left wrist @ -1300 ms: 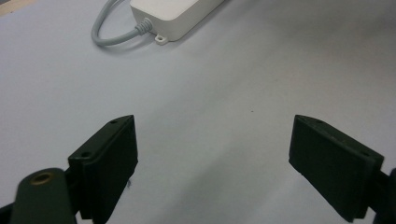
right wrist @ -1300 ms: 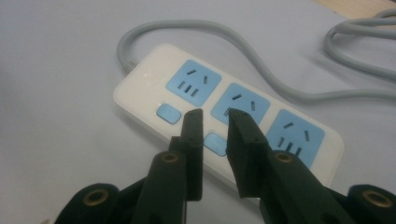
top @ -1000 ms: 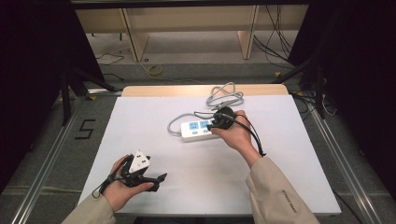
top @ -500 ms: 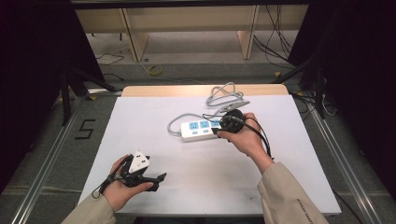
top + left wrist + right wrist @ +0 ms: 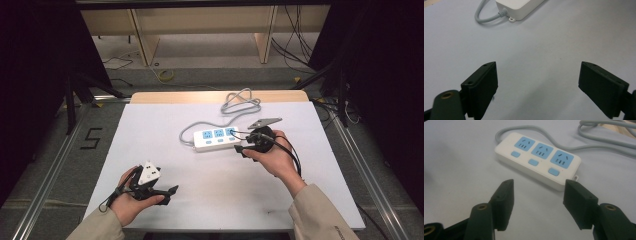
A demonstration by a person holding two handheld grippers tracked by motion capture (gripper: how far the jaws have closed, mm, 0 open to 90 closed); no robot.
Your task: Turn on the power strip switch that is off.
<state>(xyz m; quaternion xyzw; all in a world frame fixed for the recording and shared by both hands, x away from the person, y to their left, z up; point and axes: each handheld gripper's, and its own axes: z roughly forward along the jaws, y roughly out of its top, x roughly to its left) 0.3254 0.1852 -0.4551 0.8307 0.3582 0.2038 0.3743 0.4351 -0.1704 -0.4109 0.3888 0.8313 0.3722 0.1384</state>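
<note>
A white power strip [image 5: 215, 139] with three blue sockets lies mid-table, and its grey cable [image 5: 240, 102] coils toward the far edge. My right gripper [image 5: 241, 149] hovers just off the strip's right end. In the right gripper view its jaws [image 5: 537, 195] stand apart with nothing between them, and the strip [image 5: 537, 160] lies a little beyond the tips. Those jaws have just been opening. My left gripper [image 5: 169, 192] rests low near the table's front left. It is wide open over bare white table [image 5: 537, 82], with the strip's cable end [image 5: 519, 8] far ahead.
The white table top [image 5: 225, 200] has a wooden strip [image 5: 175, 96] along its far edge. Metal rails run along both sides. A "5" mark [image 5: 91, 138] is on the floor at the left. Shelving and loose cables stand behind the table.
The right hand has drawn back from the strip's right end, toward the right and the near side, and its jaws have spread. The left hand and the strip have stayed put.
</note>
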